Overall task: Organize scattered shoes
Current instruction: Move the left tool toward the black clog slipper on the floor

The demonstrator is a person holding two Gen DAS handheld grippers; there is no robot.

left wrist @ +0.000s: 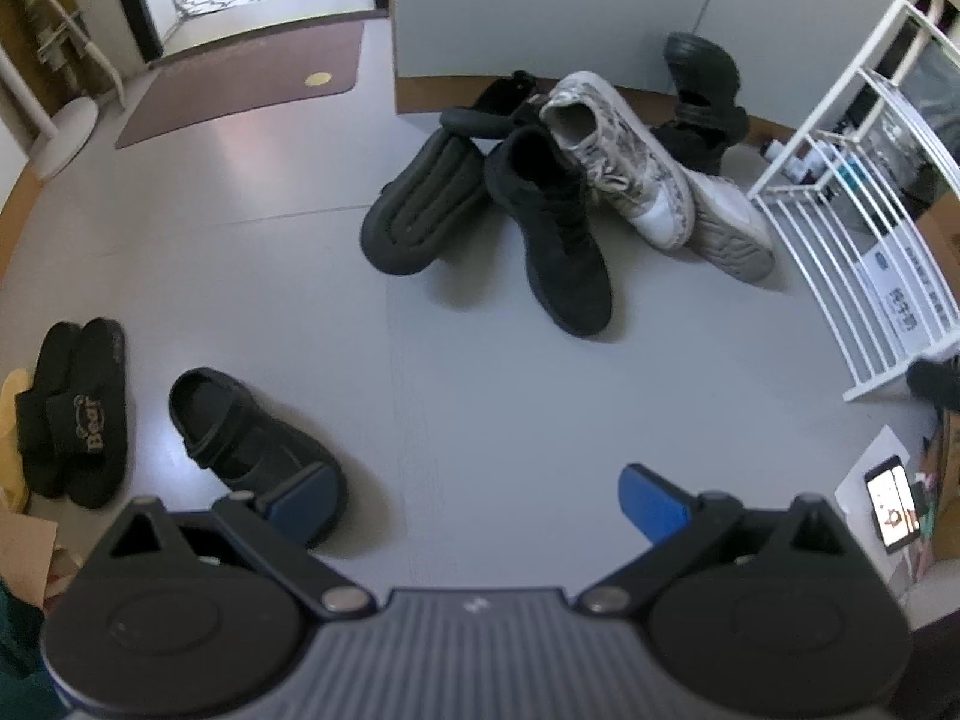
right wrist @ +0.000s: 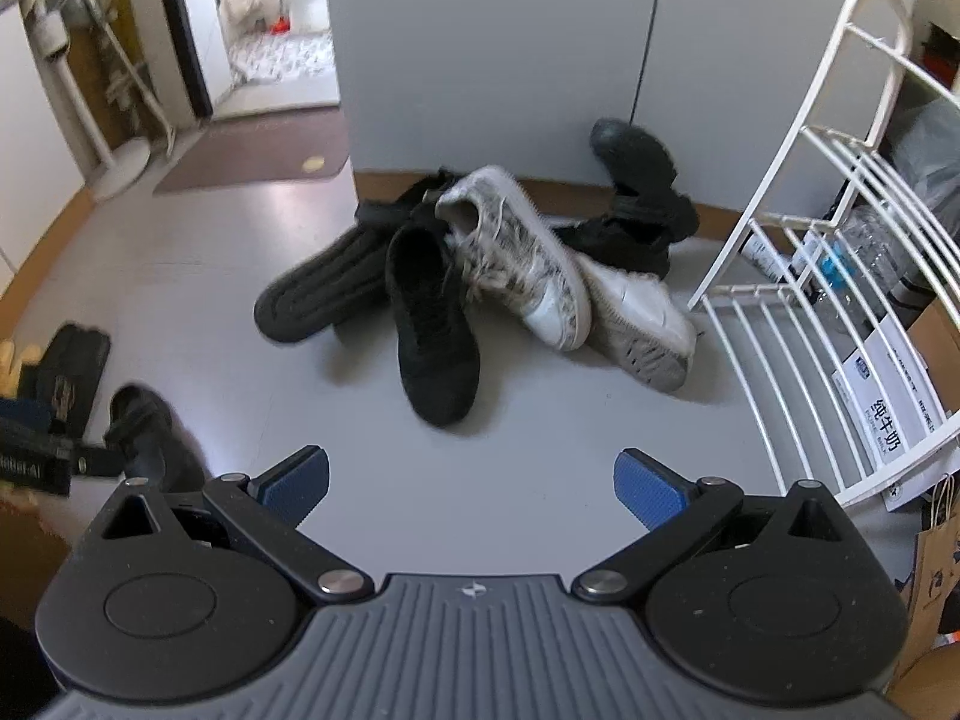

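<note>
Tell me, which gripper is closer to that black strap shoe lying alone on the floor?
Left. The left gripper hovers right by the black strap shoe, one of its fingers overlapping the toe. The right gripper sits further right, the shoe off beyond its left finger.

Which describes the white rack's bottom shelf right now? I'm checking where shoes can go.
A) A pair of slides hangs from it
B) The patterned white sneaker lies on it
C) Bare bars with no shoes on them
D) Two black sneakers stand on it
C: the white rack shows only bare bars on its bottom shelf, while the patterned white sneaker and black sneaker lie piled on the floor beside it.
</note>
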